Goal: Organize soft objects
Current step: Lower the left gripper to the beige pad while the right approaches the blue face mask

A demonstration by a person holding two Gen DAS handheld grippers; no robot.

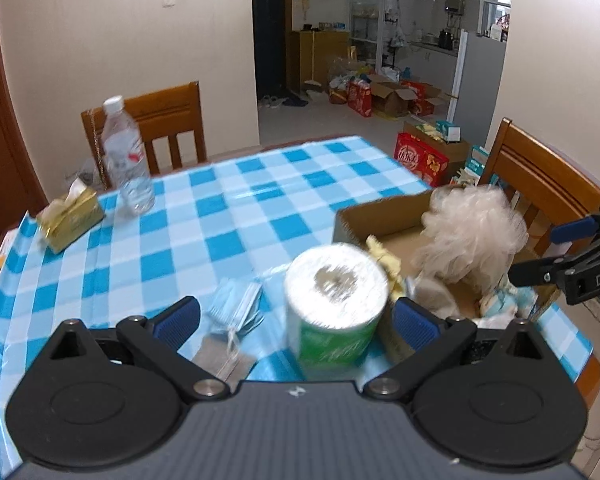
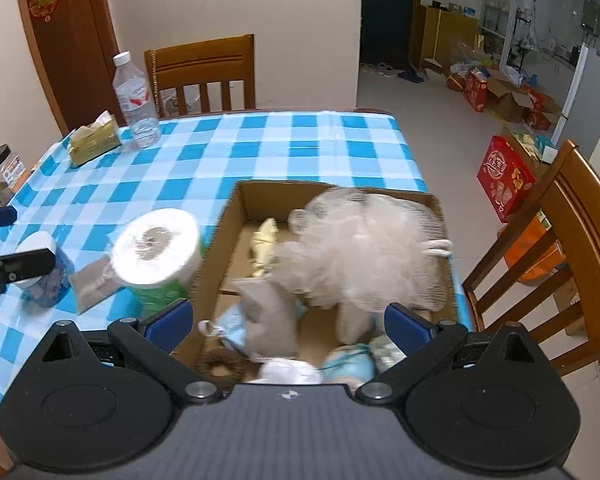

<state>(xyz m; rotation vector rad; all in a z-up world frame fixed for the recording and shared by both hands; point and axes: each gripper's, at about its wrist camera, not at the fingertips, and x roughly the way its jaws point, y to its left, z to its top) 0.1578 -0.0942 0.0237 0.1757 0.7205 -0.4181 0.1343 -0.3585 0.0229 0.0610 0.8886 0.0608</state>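
Observation:
A cardboard box (image 2: 236, 216) sits on the checked table, also in the left wrist view (image 1: 376, 210). In it lie a white mesh bath pouf (image 2: 364, 248) (image 1: 472, 232), a yellow cloth (image 2: 264, 240), a grey soft item (image 2: 268, 320) and light-blue pieces (image 2: 348, 364). A toilet-paper roll in green wrap (image 1: 334, 296) (image 2: 156, 248) stands left of the box. Blue face masks (image 1: 236, 304) and a grey pouch (image 1: 220, 360) (image 2: 94, 284) lie beside it. My left gripper (image 1: 296, 318) is open around the roll, not touching. My right gripper (image 2: 288, 322) is open above the box, empty.
A water bottle (image 1: 126, 160) (image 2: 136, 100) and a yellow tissue pack (image 1: 70, 220) (image 2: 94, 140) stand at the table's far left. A black-lidded jar (image 2: 2, 172) is at the left edge. Wooden chairs (image 1: 160, 120) (image 2: 560, 240) flank the table. Boxes (image 1: 420, 160) litter the floor.

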